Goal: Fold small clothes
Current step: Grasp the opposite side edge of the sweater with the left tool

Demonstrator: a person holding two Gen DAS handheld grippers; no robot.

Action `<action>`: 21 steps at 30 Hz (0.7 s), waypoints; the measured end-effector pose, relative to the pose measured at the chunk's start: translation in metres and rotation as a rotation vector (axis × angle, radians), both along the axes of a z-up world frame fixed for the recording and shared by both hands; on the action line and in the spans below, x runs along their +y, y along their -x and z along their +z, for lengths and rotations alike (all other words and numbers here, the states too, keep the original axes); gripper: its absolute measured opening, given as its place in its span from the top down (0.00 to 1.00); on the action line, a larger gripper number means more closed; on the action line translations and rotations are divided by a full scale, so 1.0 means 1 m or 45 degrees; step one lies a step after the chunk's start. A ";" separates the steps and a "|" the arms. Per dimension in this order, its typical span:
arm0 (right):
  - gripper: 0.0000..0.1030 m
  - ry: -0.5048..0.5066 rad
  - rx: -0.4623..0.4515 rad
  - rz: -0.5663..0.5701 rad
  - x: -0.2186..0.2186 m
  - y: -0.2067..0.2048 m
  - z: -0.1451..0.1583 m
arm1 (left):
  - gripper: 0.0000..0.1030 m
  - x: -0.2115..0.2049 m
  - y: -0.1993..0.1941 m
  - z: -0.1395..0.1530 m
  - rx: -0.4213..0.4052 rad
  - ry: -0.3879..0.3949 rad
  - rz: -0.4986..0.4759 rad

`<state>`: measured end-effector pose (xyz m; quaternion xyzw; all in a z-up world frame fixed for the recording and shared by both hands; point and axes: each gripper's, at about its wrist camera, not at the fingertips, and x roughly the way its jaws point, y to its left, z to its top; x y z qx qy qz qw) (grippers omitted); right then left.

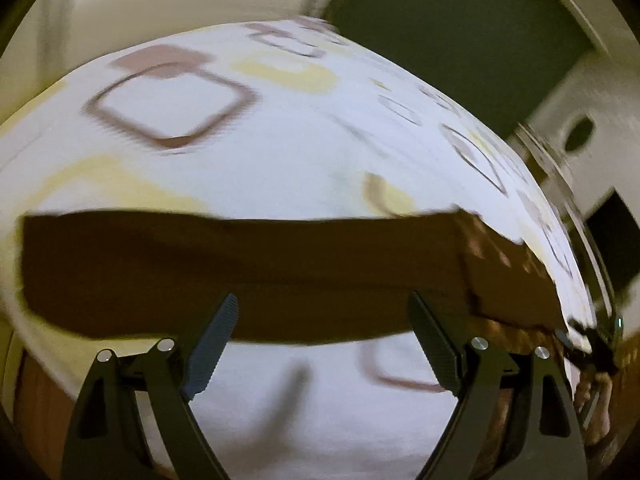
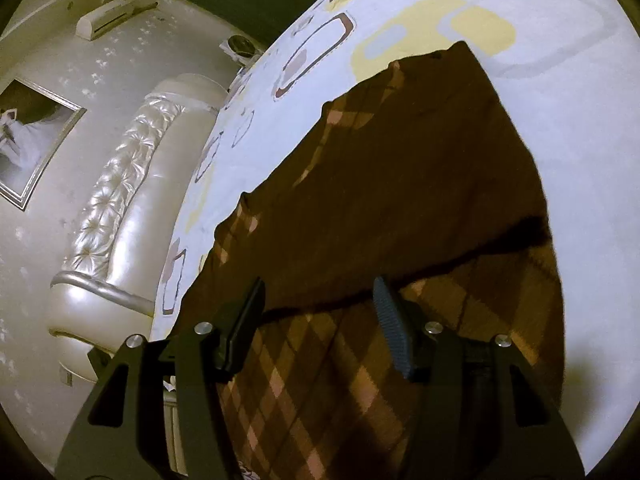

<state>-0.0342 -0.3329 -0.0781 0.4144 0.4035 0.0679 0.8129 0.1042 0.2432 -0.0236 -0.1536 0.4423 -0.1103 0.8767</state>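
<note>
Folding a small brown garment (image 2: 400, 184) that lies spread on a bed sheet (image 1: 280, 140) printed with rounded squares. The garment shows a plain dark face over most of its area and an argyle-patterned face (image 2: 320, 380) at the end nearest the right tool, so one layer appears to be turned over another already. In the left wrist view the cloth forms a long dark band (image 1: 240, 272) across the sheet, with the patterned part at its right end.

Left tool (image 1: 324, 344): jaws wide apart, holding nothing, poised over the band's near edge. Right tool (image 2: 320, 320): jaws also apart and empty, above the boundary between the plain and patterned faces. A padded headboard (image 2: 132, 184) stands beyond the bed's edge.

The step in hand is judged to be taking hold of an edge for the next fold. To do it well, each tool should close on the full thickness of the edge, not the top layer alone, at points well apart, so the cloth lifts evenly. Motion blur in the left view leaves the edge's exact line uncertain.
</note>
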 end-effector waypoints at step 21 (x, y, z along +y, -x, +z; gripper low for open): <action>0.43 0.068 0.070 0.011 0.039 -0.003 -0.002 | 0.18 0.202 0.010 -0.066 0.077 0.321 0.340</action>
